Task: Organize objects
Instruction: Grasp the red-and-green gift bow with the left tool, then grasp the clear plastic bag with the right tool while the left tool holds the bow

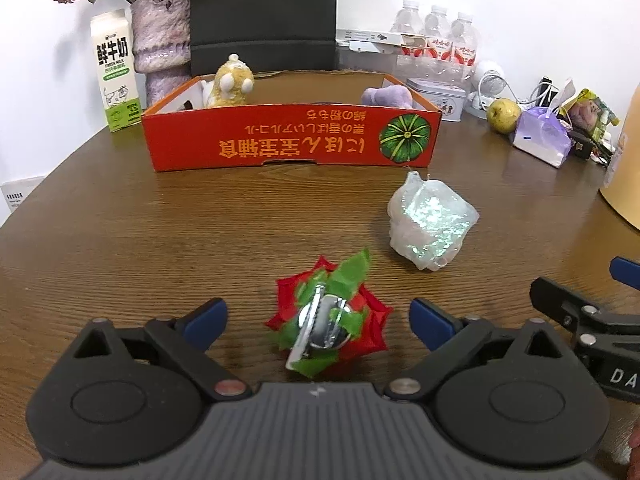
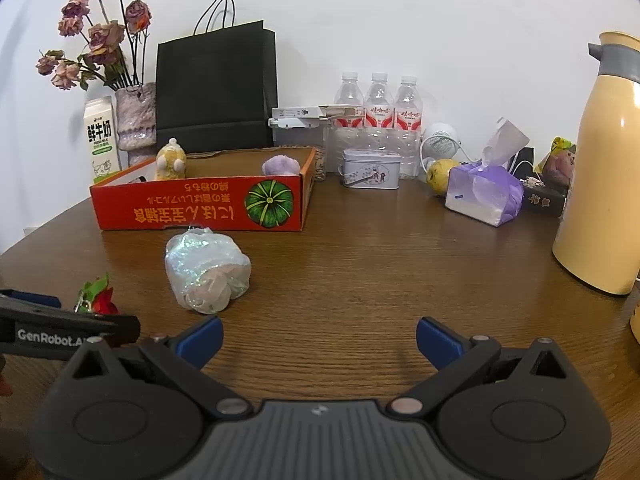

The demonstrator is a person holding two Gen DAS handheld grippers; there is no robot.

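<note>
A red fabric rose with green leaves and a metal clip point(image 1: 330, 320) lies on the wooden table, between the spread blue fingertips of my left gripper point(image 1: 318, 322); the pads stand apart from it on both sides, so the gripper is open. The rose point(image 2: 98, 296) shows at the left edge of the right wrist view. A shiny iridescent wrapped bundle point(image 1: 430, 220) point(image 2: 206, 270) rests farther back. Beyond it stands a red cardboard box point(image 1: 292, 140) point(image 2: 200, 208) holding a yellow plush toy point(image 1: 230, 84) and a purple plush toy point(image 1: 386, 94). My right gripper point(image 2: 318, 342) hovers open over bare table with nothing between its fingers.
Behind the box are a milk carton point(image 1: 116, 80), a vase of dried roses point(image 2: 134, 120), a black paper bag point(image 2: 216, 88), water bottles point(image 2: 378, 100), a tin point(image 2: 370, 168), a pear point(image 1: 502, 114) and a purple tissue pack point(image 2: 482, 194). A yellow thermos point(image 2: 604, 168) stands at right.
</note>
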